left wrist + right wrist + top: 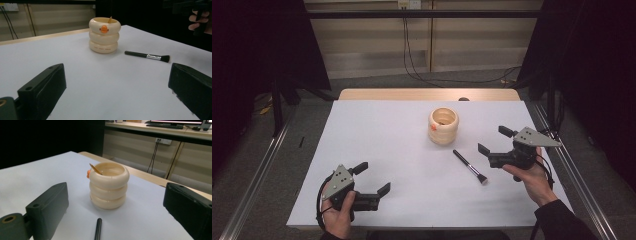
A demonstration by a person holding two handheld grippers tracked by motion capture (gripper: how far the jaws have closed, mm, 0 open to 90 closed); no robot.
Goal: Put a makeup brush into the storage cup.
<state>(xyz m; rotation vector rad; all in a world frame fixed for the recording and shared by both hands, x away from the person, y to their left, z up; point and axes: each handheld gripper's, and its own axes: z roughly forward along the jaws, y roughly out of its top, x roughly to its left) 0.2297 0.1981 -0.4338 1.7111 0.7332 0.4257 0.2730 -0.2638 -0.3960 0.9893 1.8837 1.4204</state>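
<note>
The black makeup brush [469,167] lies flat on the white table [377,140] right of centre in the high view, just below the cream ringed holder [443,126], near the empty, spread right gripper [492,141] and well apart from the empty, spread left gripper [373,179] at lower left.

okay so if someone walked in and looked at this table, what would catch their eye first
Probably the cream ringed holder with an orange duck face, standing upright near the middle of the white table. Just in front of it, toward the right gripper, a black makeup brush lies flat. Both grippers are held open, the left gripper at the near left.
</note>
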